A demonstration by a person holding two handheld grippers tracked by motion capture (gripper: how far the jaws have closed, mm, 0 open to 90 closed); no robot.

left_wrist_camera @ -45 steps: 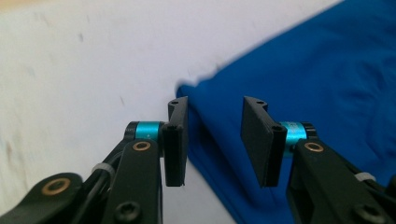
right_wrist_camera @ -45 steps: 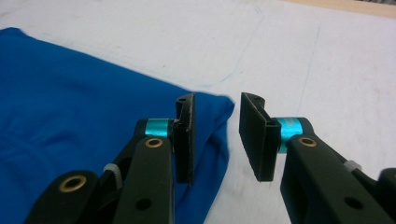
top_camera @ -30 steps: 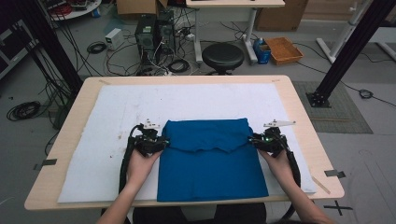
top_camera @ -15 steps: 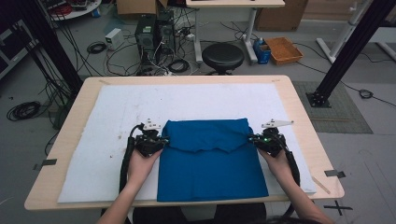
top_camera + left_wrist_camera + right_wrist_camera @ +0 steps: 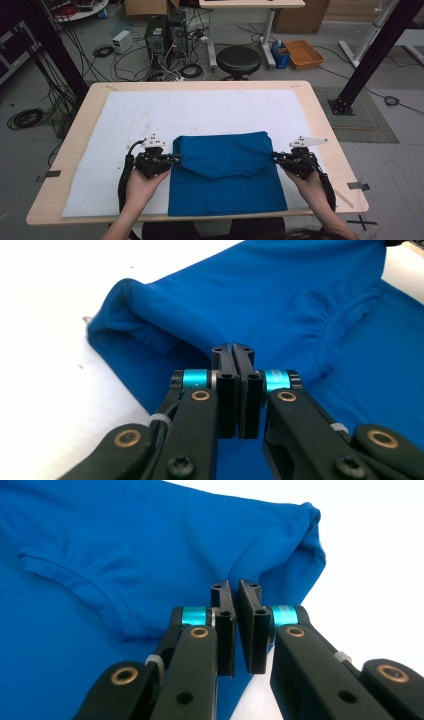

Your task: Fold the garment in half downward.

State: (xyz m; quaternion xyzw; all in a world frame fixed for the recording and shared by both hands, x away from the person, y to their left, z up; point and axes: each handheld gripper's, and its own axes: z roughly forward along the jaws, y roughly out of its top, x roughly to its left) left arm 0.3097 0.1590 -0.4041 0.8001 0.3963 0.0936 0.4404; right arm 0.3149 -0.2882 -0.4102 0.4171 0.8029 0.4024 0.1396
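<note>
A blue shirt (image 5: 225, 187) lies folded on the white mat (image 5: 200, 110) at the near middle of the table. Its upper layer is raised at both sides and sags in a V between them. My left gripper (image 5: 173, 160) is shut on the shirt's left edge; in the left gripper view the jaws of the left gripper (image 5: 234, 352) are pressed together on blue shirt (image 5: 280, 295) fabric. My right gripper (image 5: 274, 157) is shut on the right edge; in the right gripper view the right gripper (image 5: 235, 587) pinches a fold of the shirt (image 5: 125, 540). A collar seam shows in both gripper views.
The wooden table (image 5: 320, 115) bears the mat, with bare mat beyond and beside the shirt. Behind the table stand a black stool (image 5: 238, 60), computer towers (image 5: 162, 32) with cables, and an orange box (image 5: 303, 52). Black frame posts (image 5: 367, 55) rise at both sides.
Both grippers have closed on the shirt's side edges and come up and toward the near edge. The shirt's upper layer has lifted with them and its far edge has drawn nearer.
</note>
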